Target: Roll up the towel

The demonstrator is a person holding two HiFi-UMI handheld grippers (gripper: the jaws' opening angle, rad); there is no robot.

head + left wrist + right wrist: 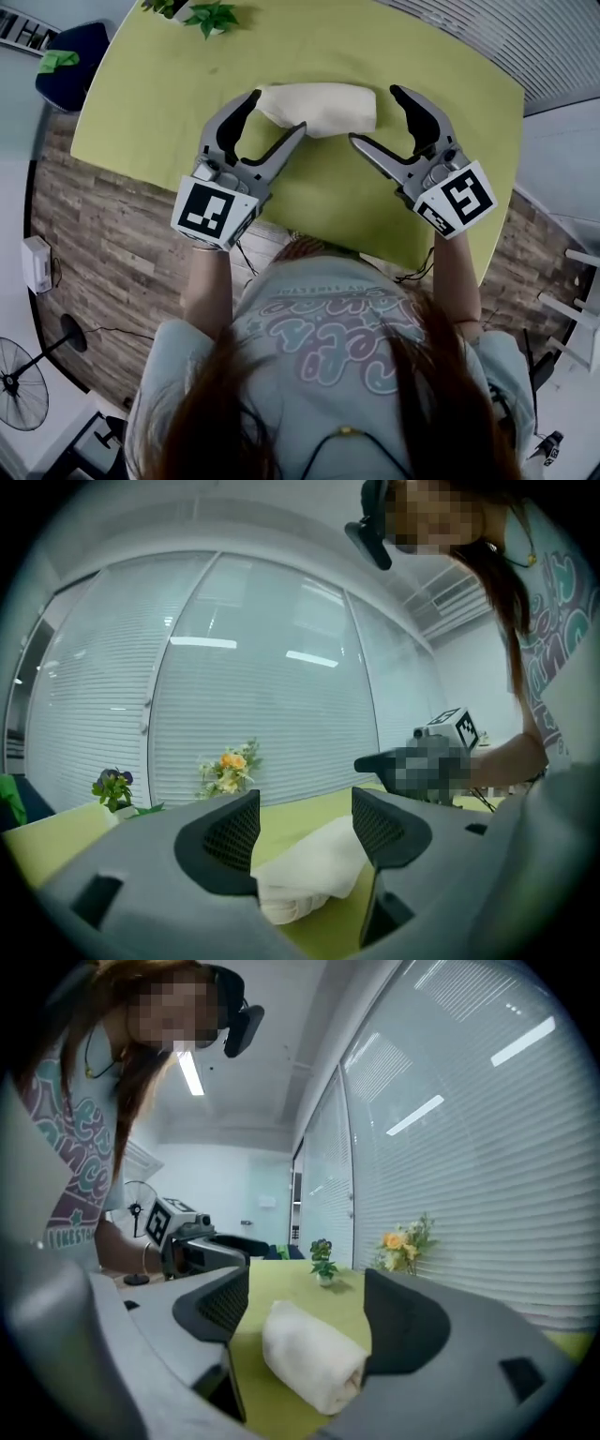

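Already the towel [319,108] lies as a finished-looking roll on the green surface [169,84], its long axis running side to side in front of the person. One end faces each claw; in the right gripper view the spiral of its right end shows.

The left claw [278,111] sits at the towel's left end with its jaws apart and nothing clamped; its own view shows the towel [309,874] low and ahead in the gap, with neither pad pressing it. The right claw [374,114] sits just beside the towel's right end, jaws likewise wide and empty, the towel [314,1354] framed between them.

Both seem about equally near, so I judge either could reach in along the roll's axis. Beyond the towel, at the far edge, stands a small plant [211,17].
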